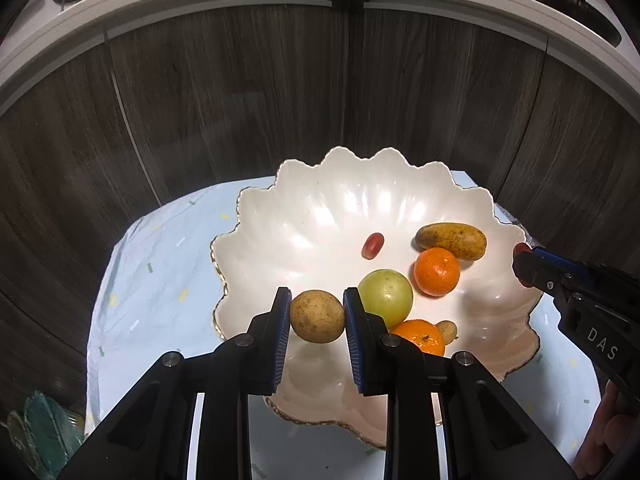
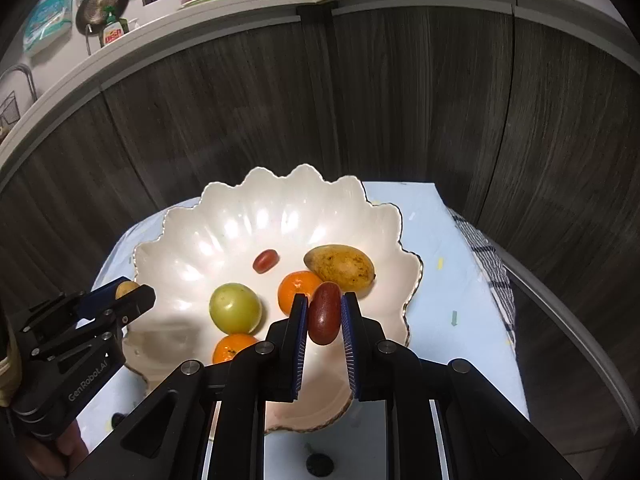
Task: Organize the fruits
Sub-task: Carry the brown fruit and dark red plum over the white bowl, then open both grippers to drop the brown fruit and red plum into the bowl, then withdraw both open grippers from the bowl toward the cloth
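Nearest the left wrist camera, the left gripper [image 1: 317, 316] has its jaws closed on a round brown fruit [image 1: 317, 316], pinched across its middle and held above the near rim of the scalloped white bowl [image 1: 256, 216]. Nearest the right wrist camera, the right gripper [image 2: 324, 314] has its jaws closed on a dark red oblong fruit [image 2: 324, 314], gripped across its narrow width with the long axis upright, probably because that is the only span the jaws can clamp squarely. Both fruits hang over the bowl, not resting in it, which suggests each is about to be set down among the others.

Just beyond the jaws, inside the bowl, lie one green round fruit [image 1: 385, 294], two oranges, the nearer orange [image 1: 420, 337] partly hidden behind the left gripper and the farther orange [image 1: 436, 271] touching one yellow mango [image 1: 451, 241]. A small tan piece [image 1: 447, 330] sits beside the nearer orange; what it is cannot be told. Farther in, one small red fruit [image 1: 373, 245] lies alone near the bowl's middle.

The bowl stands on a pale blue cloth [image 1: 160, 264] covering the tabletop, with dark wood cabinet doors [image 1: 240, 92] behind.
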Demonstrator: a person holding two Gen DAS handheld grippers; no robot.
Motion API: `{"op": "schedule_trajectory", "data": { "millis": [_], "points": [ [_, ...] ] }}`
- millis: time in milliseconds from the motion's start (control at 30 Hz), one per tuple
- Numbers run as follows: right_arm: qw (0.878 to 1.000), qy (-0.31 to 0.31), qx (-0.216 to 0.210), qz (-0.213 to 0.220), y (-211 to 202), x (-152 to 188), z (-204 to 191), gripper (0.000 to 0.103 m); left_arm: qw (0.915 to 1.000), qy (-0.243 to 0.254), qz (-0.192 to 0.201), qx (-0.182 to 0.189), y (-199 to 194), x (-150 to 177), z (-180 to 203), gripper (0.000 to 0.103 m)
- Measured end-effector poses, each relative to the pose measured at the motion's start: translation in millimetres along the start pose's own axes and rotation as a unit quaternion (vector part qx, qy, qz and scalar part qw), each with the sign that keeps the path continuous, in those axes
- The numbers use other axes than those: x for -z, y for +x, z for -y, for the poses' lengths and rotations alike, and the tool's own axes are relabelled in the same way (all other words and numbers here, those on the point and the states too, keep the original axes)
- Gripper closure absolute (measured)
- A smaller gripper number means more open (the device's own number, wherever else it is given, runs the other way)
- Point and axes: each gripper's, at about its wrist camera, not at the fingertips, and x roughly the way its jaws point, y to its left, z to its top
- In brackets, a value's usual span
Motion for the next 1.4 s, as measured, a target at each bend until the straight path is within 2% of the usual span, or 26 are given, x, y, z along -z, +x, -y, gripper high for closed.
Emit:
{"op": "schedule_trajectory", "data": {
  "millis": [67, 233, 300, 367, 633, 800, 933, 1200, 1400],
  "points": [
    [1.000, 0.002, 0.000, -0.005, 3.2, -0.1, 1.1, 0.084, 1.0000, 0.000, -0.002, 0.001, 2.2, -0.2, -0.4, 0.075],
    [1.000, -0.004, 0.007, -0.010, 8.4, -0.6, 0.3, 0.082, 0.9999, 0.005, 0.003, -0.010, 3.0, -1.6, -0.2, 0.061],
    [1.000, -0.004, 0.012, -0.008, 7.8, -0.8, 0.8, 0.071, 0.9999, 0.001, 0.004, -0.014, 2.8, -2.5, -1.6, 0.048],
    [1.000, -0.006, 0.019, -0.001, 4.8, -1.5, 0.2, 0.056, 0.9998, 0.001, 0.007, -0.019, 1.3, -3.1, -2.9, 0.044],
    [0.999, -0.007, 0.027, 0.018, -7.9, -5.1, -1.2, 0.031, 0.9993, 0.001, 0.018, -0.032, -10.5, -7.0, -4.5, 0.027],
    [0.999, -0.005, 0.029, 0.028, -18.5, -8.5, -2.3, 0.028, 0.9989, 0.001, 0.028, -0.037, -21.0, -10.0, -4.0, 0.019],
    [0.999, -0.002, 0.031, 0.035, -26.9, -10.6, -2.8, 0.023, 0.9985, 0.002, 0.037, -0.040, -31.6, -11.8, -4.3, 0.017],
    [0.998, 0.000, 0.034, 0.047, -45.0, -12.3, -5.7, 0.021, 0.9978, 0.000, 0.050, -0.045, -51.9, -13.6, -4.9, 0.011],
    [0.998, -0.001, 0.033, 0.057, -60.9, -12.8, -9.7, 0.019, 0.9971, 0.000, 0.059, -0.048, -68.4, -13.0, -6.0, 0.010]
  ]
}}
